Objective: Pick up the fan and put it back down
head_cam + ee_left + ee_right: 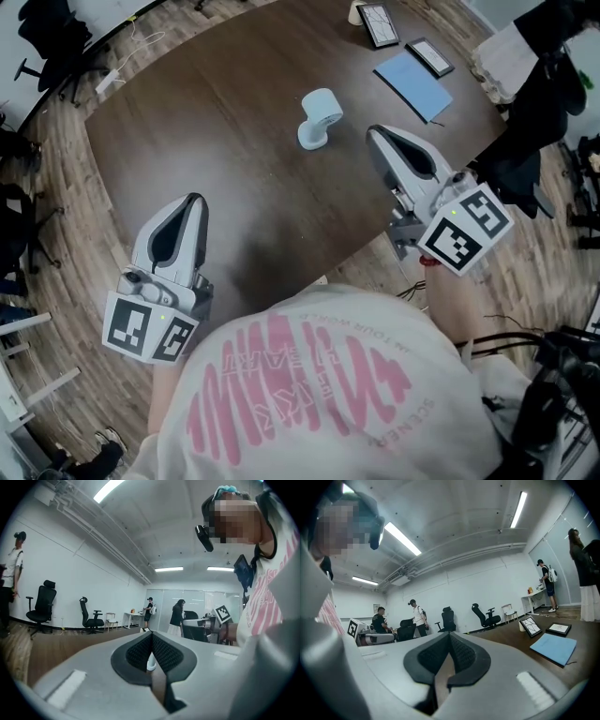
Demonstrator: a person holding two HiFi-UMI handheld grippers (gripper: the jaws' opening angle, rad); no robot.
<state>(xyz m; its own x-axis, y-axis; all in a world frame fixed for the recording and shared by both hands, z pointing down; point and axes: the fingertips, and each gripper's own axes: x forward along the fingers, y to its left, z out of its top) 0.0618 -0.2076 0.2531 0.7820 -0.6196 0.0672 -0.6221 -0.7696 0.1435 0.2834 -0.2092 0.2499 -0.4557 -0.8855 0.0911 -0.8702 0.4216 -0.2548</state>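
The left hand-held gripper point(195, 201) hangs over the near left edge of the dark brown bench point(234, 141), its tips pointing toward the far side. In the left gripper view its ribbed black pads point(140, 651) meet at the tip with nothing clamped between them, so it is closed and empty.

The fan point(319, 117), small and pale blue, stands on its round base near the middle of the bench. It lies far and to the right of the left hand-held gripper and well apart from it.

The right hand-held gripper point(374, 134) is over the bench just to the right of the fan, with its tips near the fan's base but not touching it. Bare bench shows between the two. The right gripper view shows its pads point(461, 653) pressed together on nothing, so it too is closed and empty-handed.

Farther right and toward the far edge a flat blue folder point(412, 84) lies on the bench. Two dark-framed panels point(378, 23) lie just beyond it.

At the near edge, the person's white shirt with pink print point(319, 394) fills the space between the two marker cubes.
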